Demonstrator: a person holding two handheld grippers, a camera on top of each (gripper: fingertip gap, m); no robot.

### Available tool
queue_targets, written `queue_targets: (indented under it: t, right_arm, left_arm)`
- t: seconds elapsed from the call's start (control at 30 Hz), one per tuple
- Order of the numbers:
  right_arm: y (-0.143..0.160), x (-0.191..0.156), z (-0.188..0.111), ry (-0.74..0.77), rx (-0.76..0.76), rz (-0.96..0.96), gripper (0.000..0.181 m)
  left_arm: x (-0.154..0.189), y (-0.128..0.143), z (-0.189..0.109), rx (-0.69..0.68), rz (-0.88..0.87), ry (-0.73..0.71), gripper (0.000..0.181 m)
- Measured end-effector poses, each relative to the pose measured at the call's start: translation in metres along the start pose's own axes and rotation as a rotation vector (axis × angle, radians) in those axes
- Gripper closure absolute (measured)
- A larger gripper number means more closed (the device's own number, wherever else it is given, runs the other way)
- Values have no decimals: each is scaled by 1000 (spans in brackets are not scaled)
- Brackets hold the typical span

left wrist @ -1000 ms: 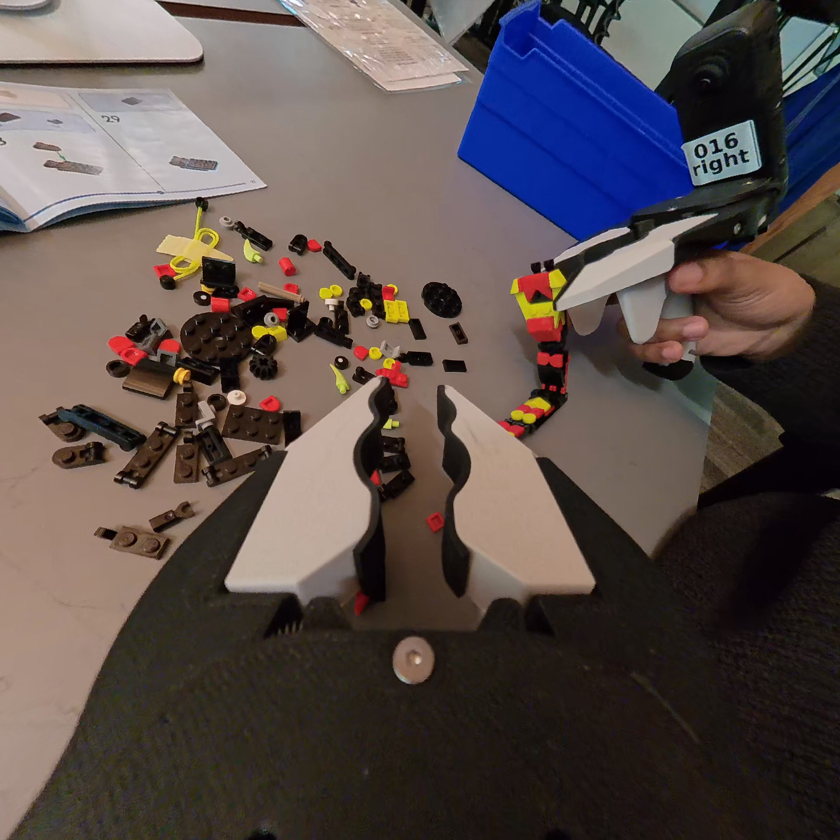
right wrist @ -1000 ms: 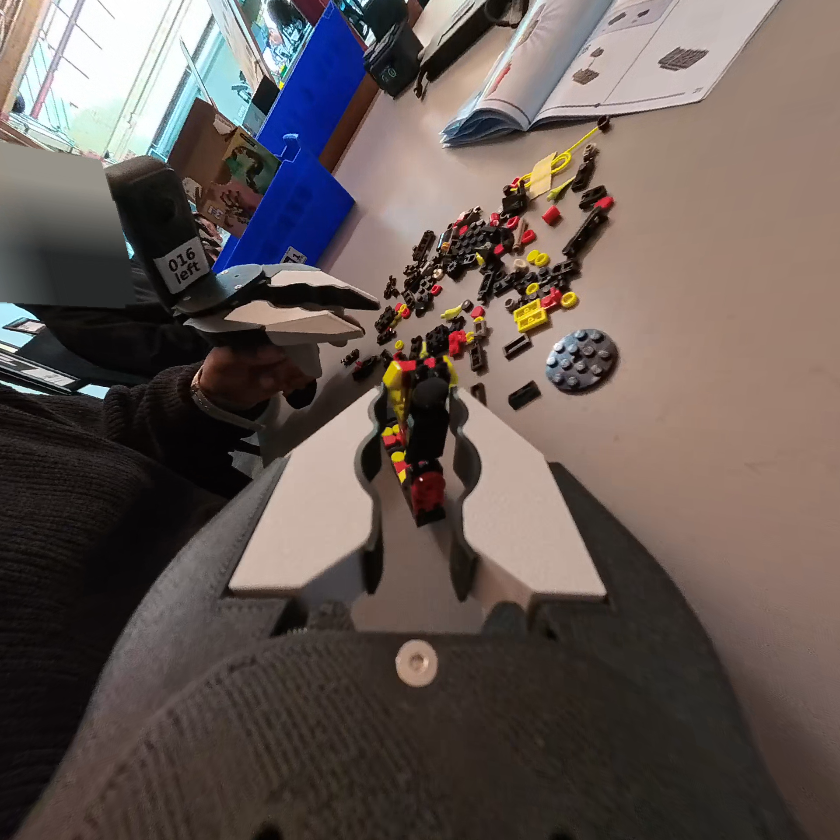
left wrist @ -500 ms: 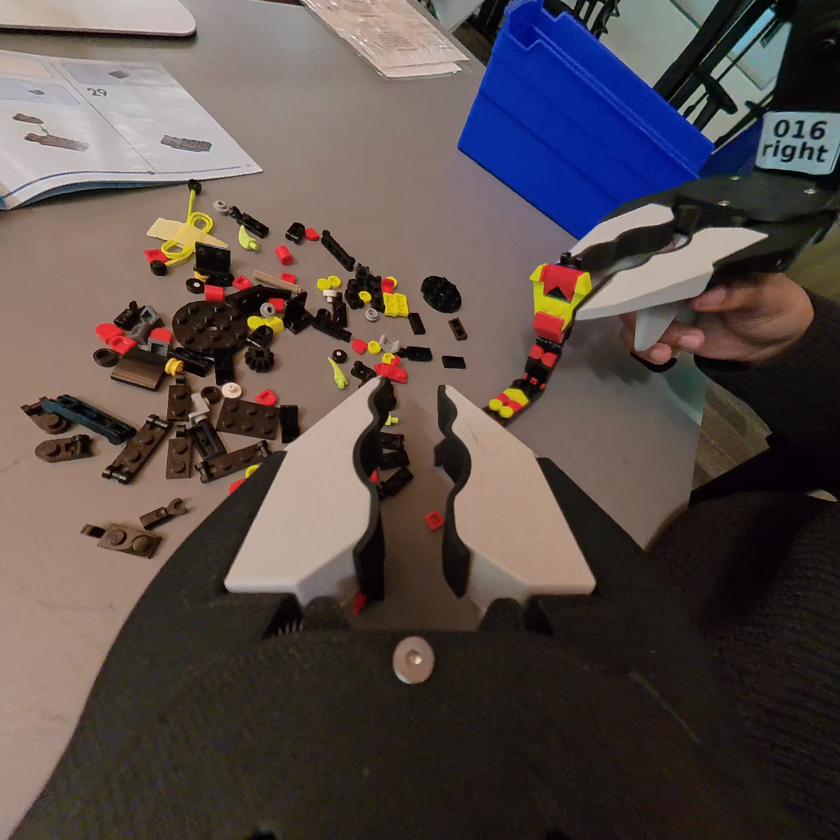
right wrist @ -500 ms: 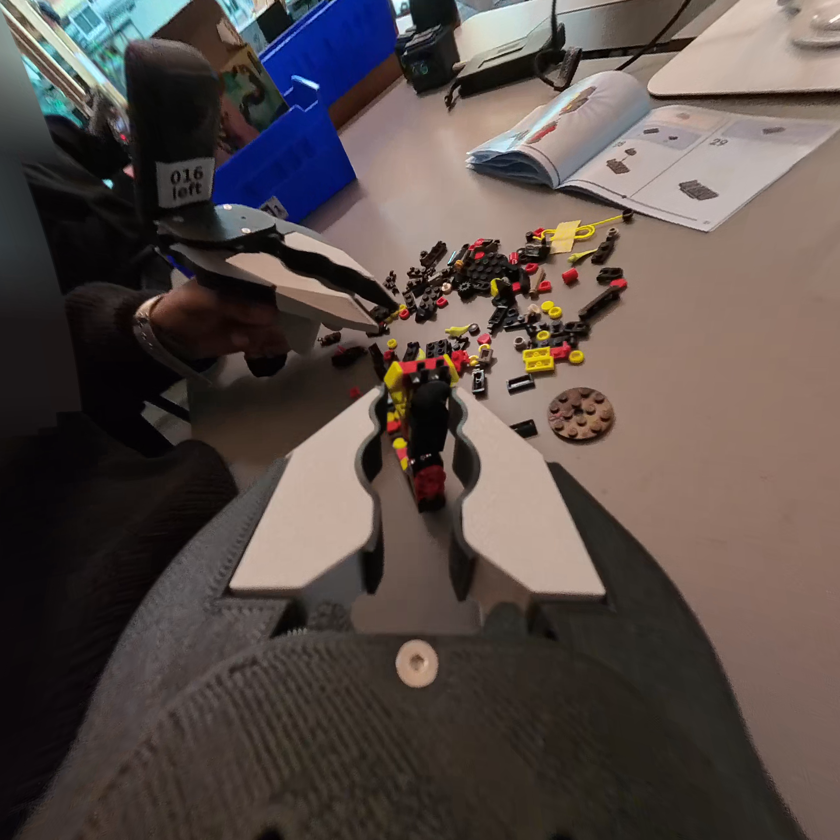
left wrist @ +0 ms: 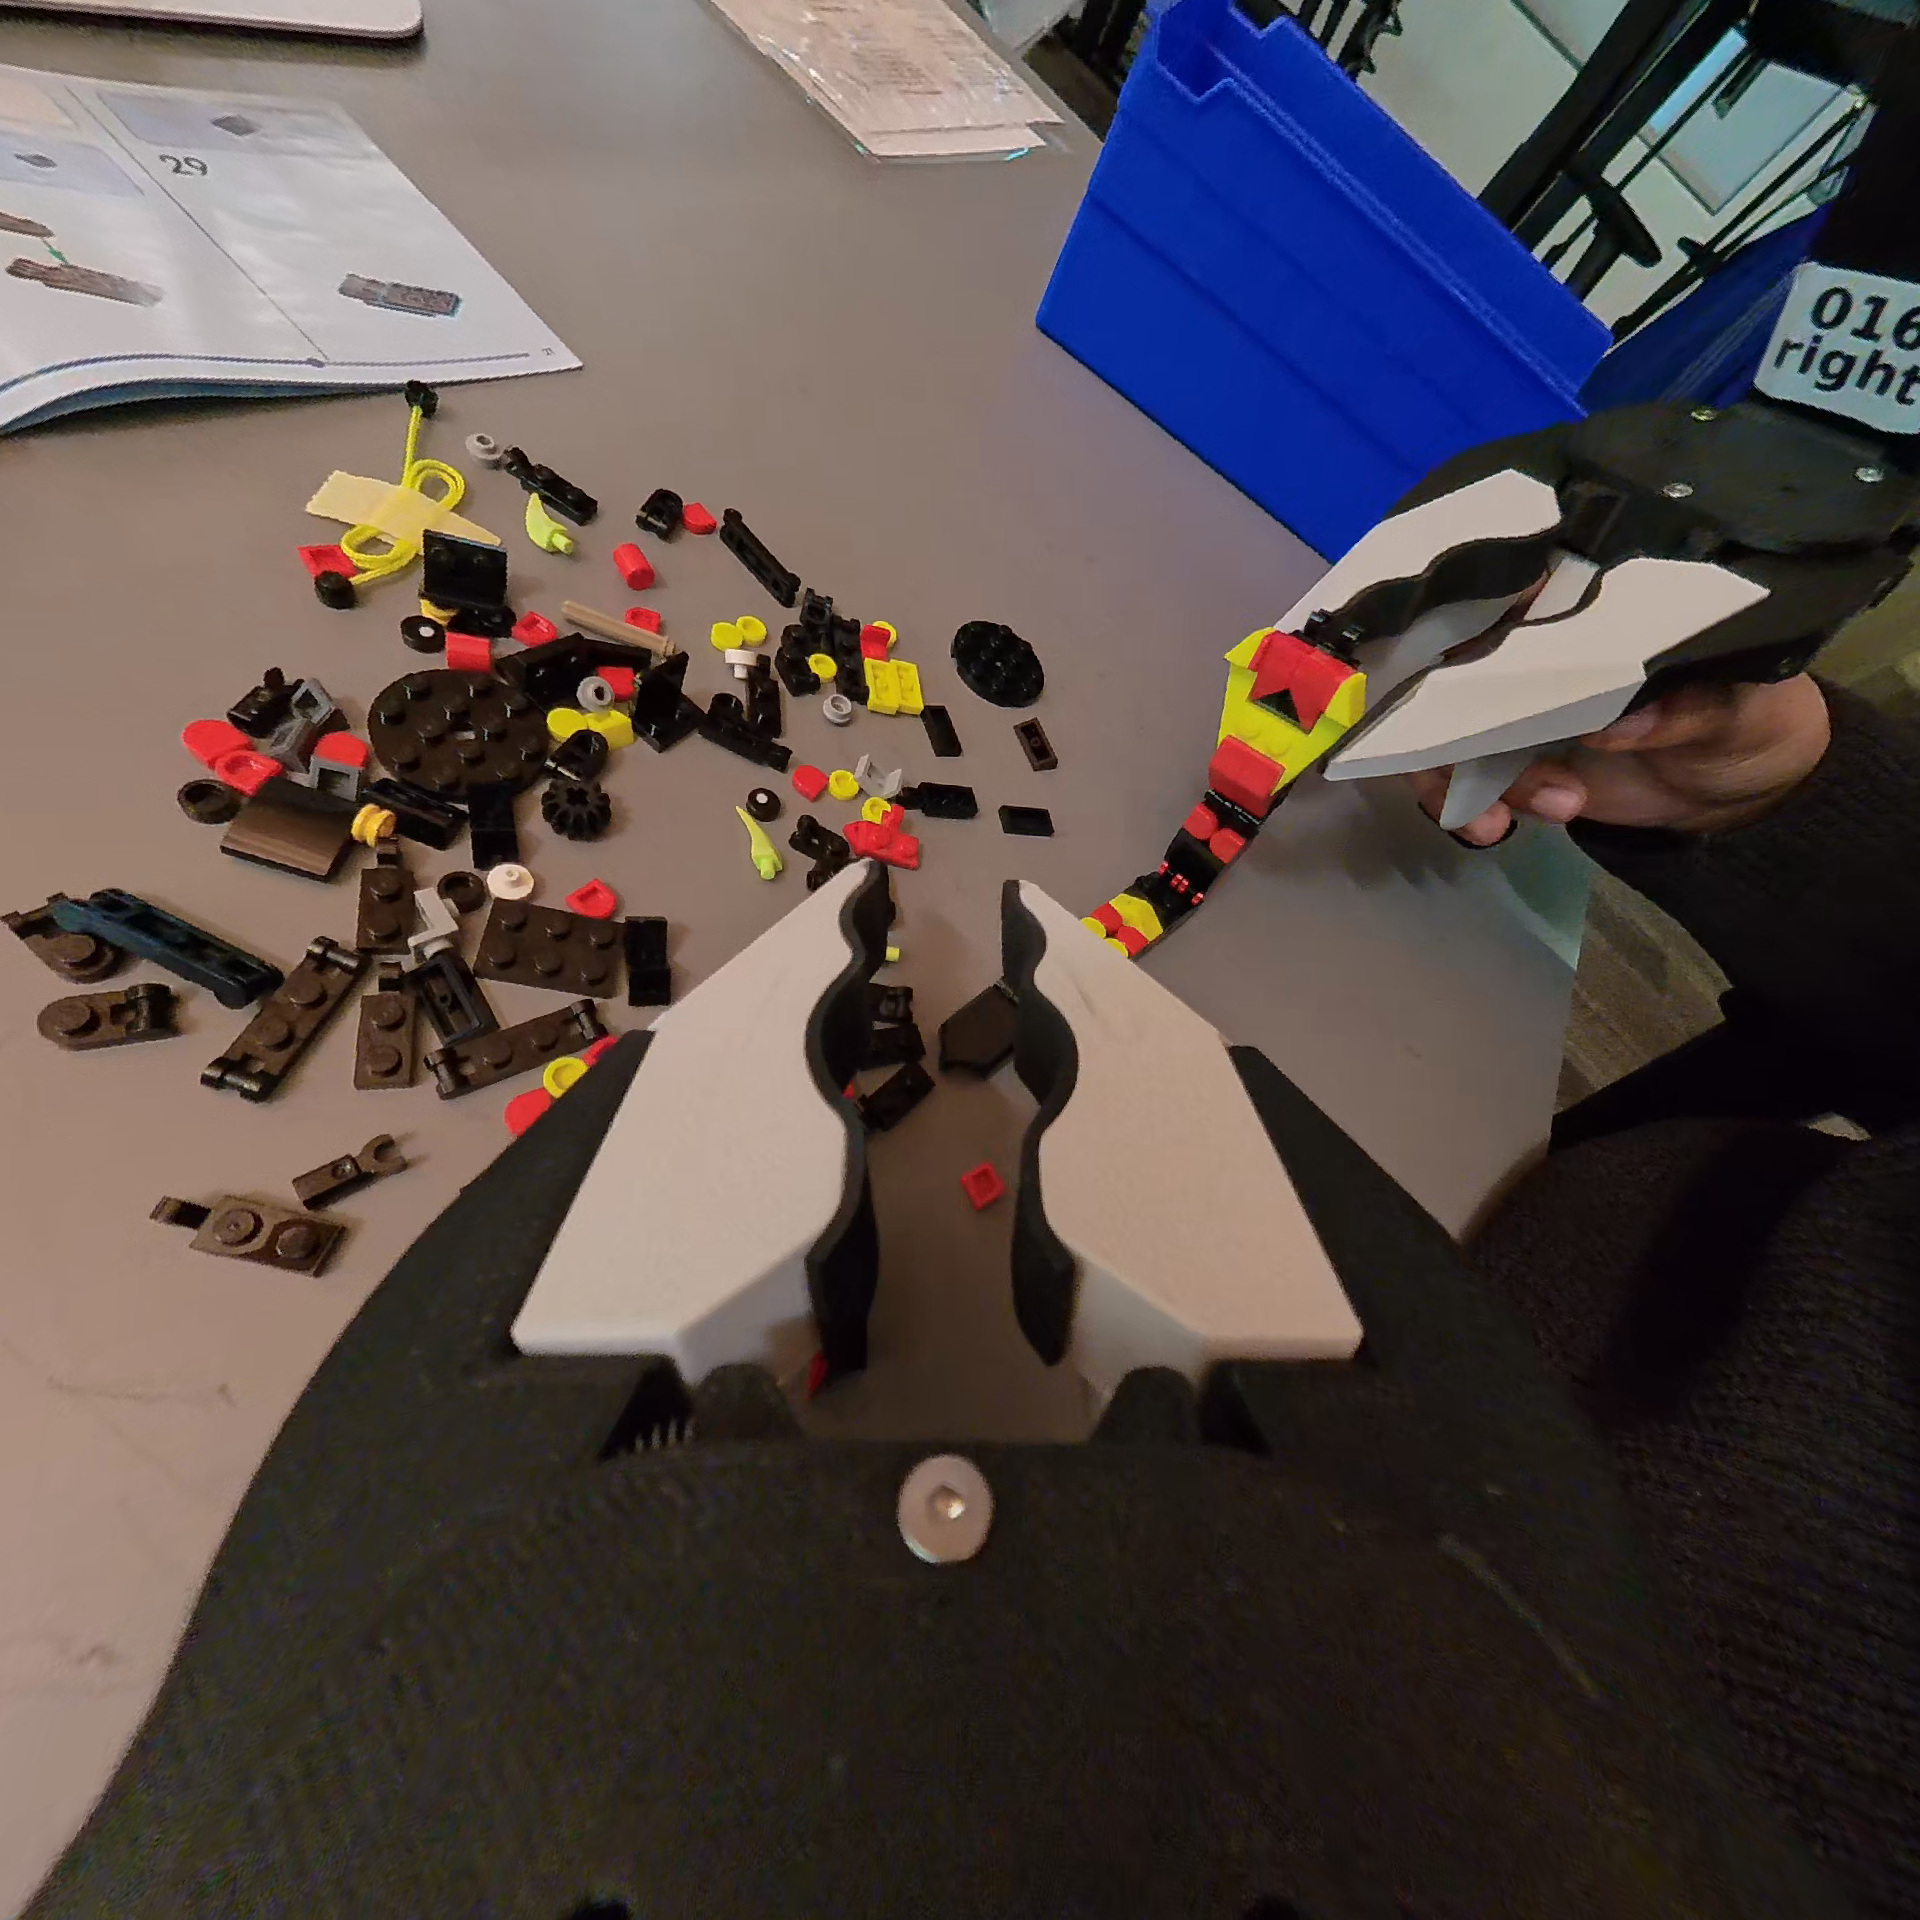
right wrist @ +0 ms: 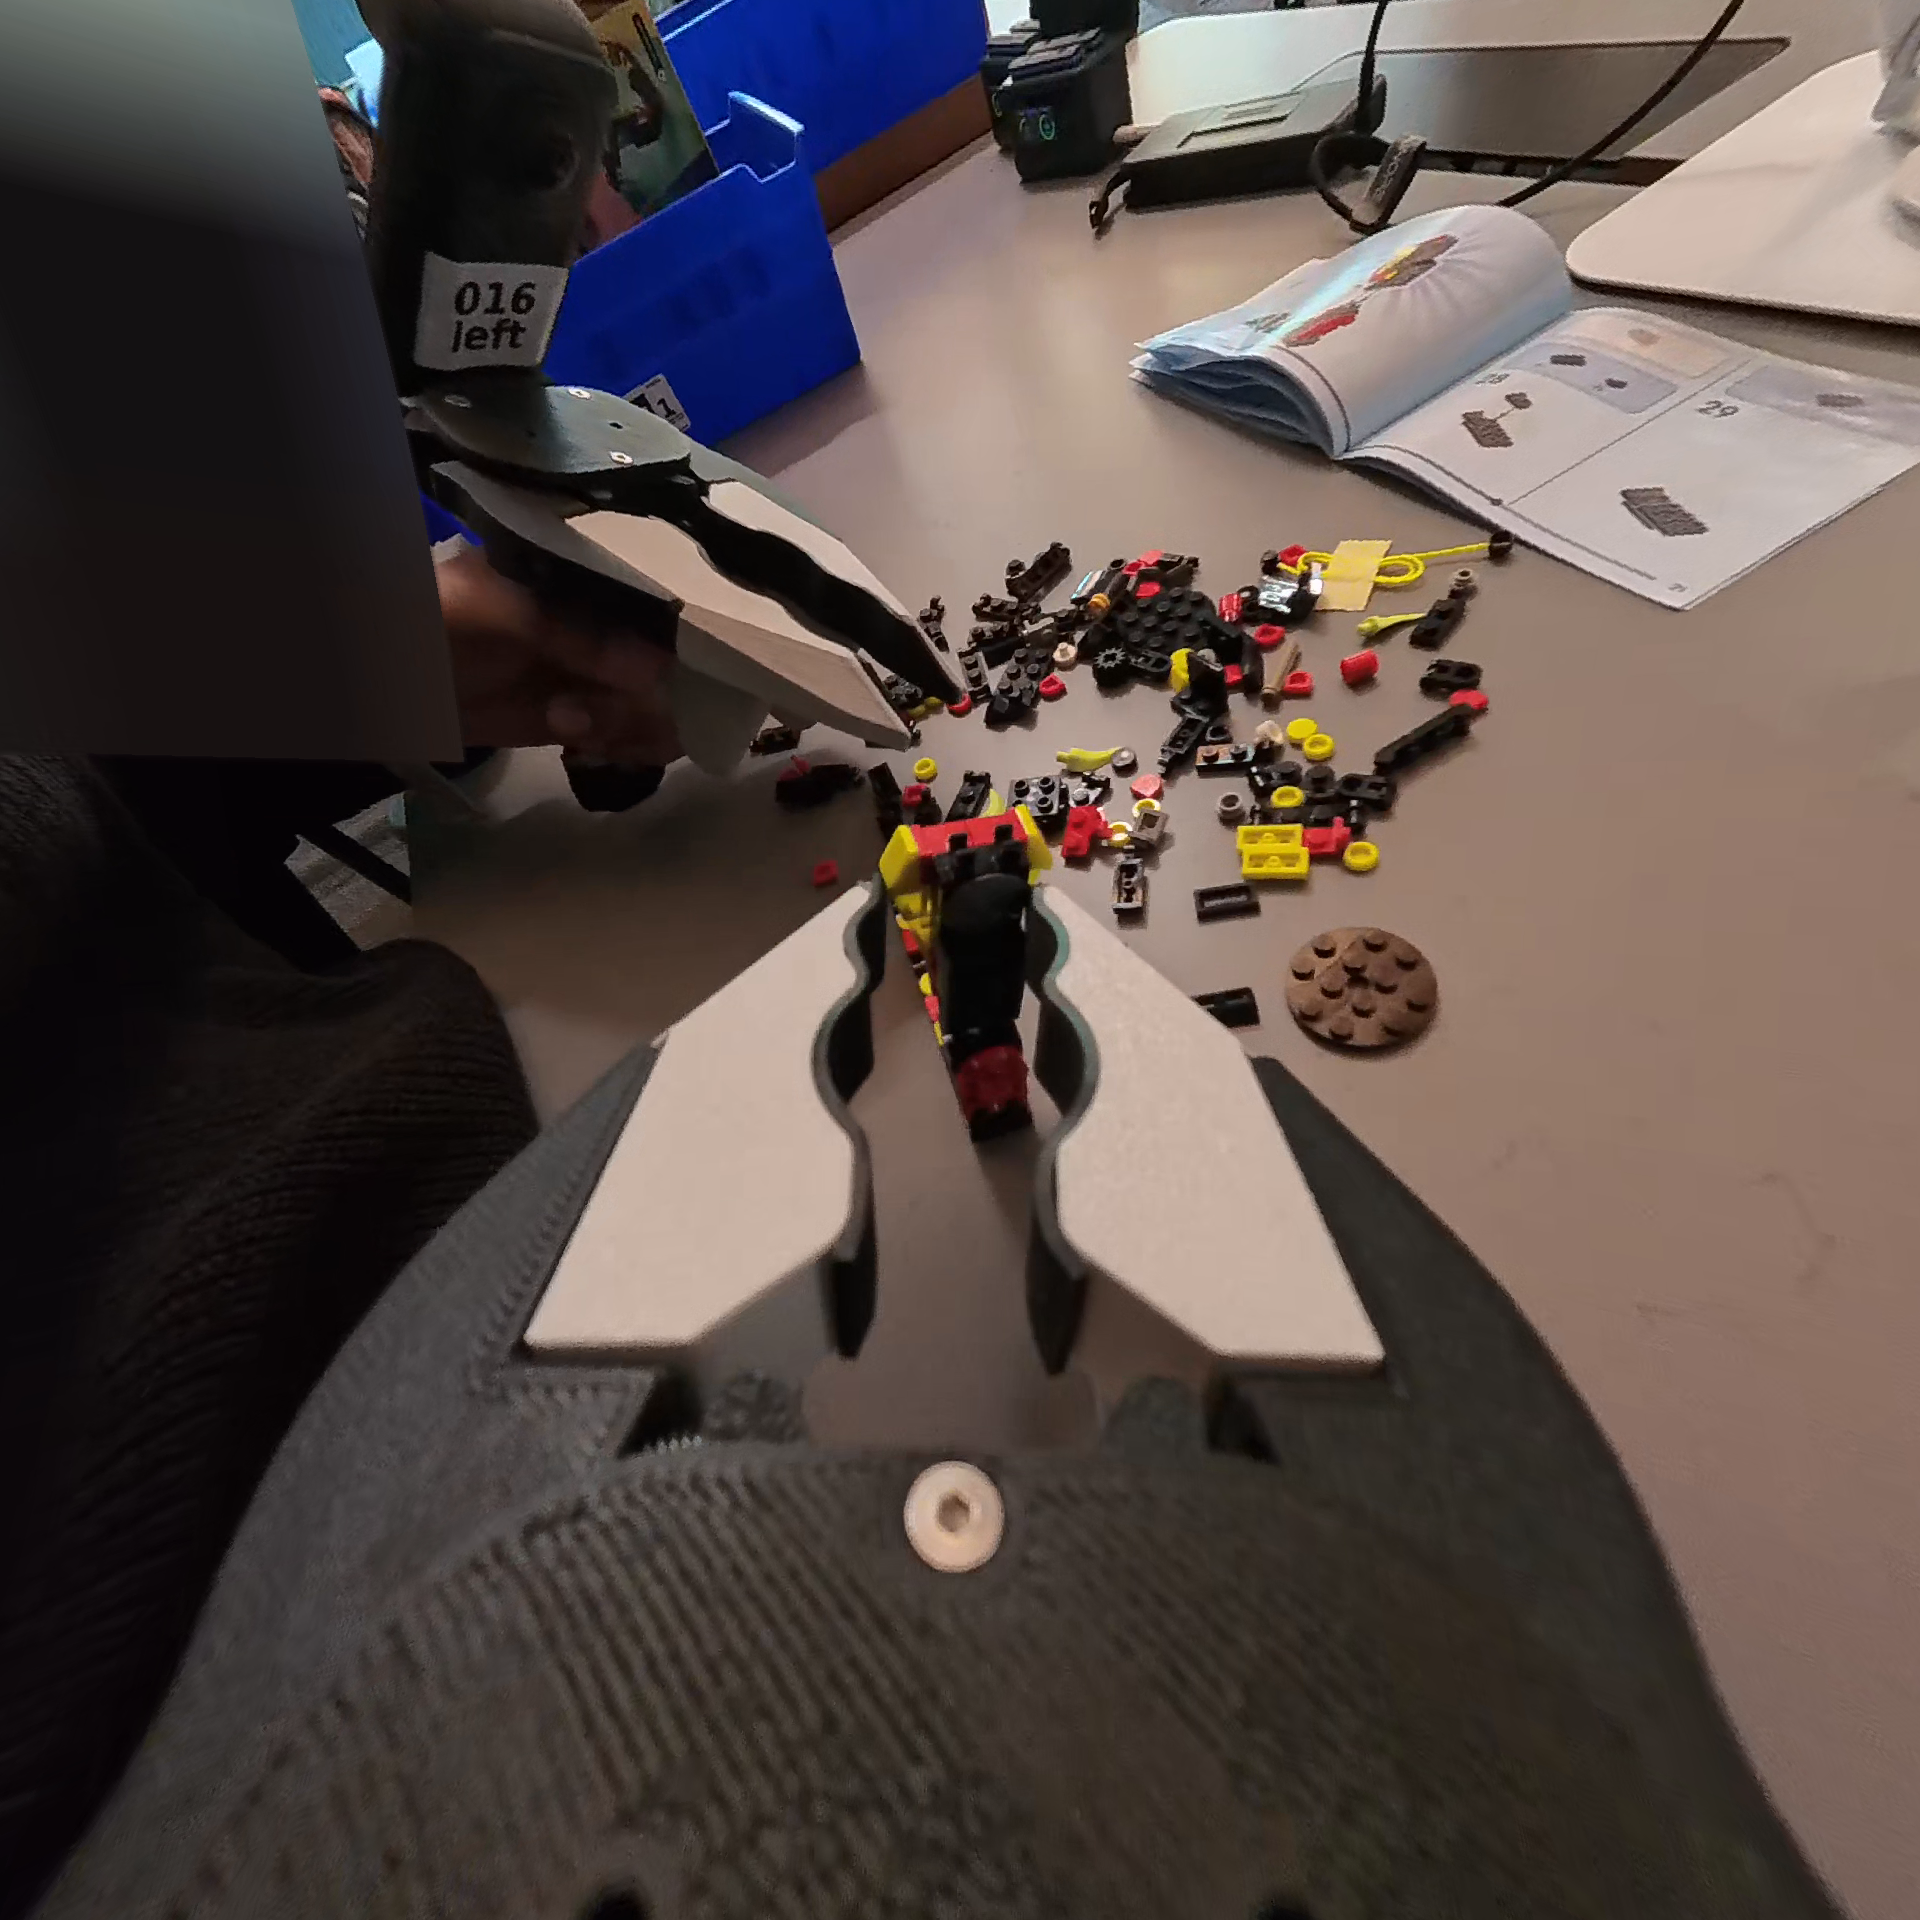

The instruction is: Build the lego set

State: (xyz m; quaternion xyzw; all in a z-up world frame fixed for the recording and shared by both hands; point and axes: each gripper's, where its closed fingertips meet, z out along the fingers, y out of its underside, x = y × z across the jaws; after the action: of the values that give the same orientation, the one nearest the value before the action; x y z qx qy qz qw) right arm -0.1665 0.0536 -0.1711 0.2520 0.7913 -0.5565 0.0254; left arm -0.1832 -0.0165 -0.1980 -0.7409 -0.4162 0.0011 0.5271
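Observation:
My left gripper [left wrist: 940, 894] is open and empty, low over the near edge of a pile of loose lego pieces [left wrist: 623, 748]. A small red tile [left wrist: 982, 1184] lies on the table between its fingers. My right gripper [right wrist: 961, 904] is shut on a long red, yellow and black lego model [right wrist: 977, 966]. In the left wrist view the right gripper [left wrist: 1314, 696] holds the model [left wrist: 1283, 707] by its wide head, with the tail hanging towards the table. The left gripper [right wrist: 925, 707] also shows in the right wrist view, at the pile [right wrist: 1195, 727].
An open instruction booklet [left wrist: 208, 239] lies beyond the pile. A blue bin [left wrist: 1299, 291] stands at the back right. A brown round plate [right wrist: 1361, 987] lies apart from the pile. The table edge [left wrist: 1507, 1039] runs close on the right, with dark sleeves beside it. Spacing between my two grippers at the tips: around 8 cm. It is some 8 cm from my right tips to the brown round plate [right wrist: 1361, 987]. It turns up in the left wrist view [left wrist: 1011, 654] as well.
My right gripper has turned more level and shifted right with the model still in it. My left gripper stays open and has barely moved.

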Motion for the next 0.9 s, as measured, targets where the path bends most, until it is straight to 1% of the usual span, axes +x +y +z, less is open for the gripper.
queue_targets:
  t: [0.9]
  right_arm:
    - [5, -5, 4, 5, -30, -74, 148]
  left_arm:
    - [1, 2, 1, -11, -14, 12, 162]
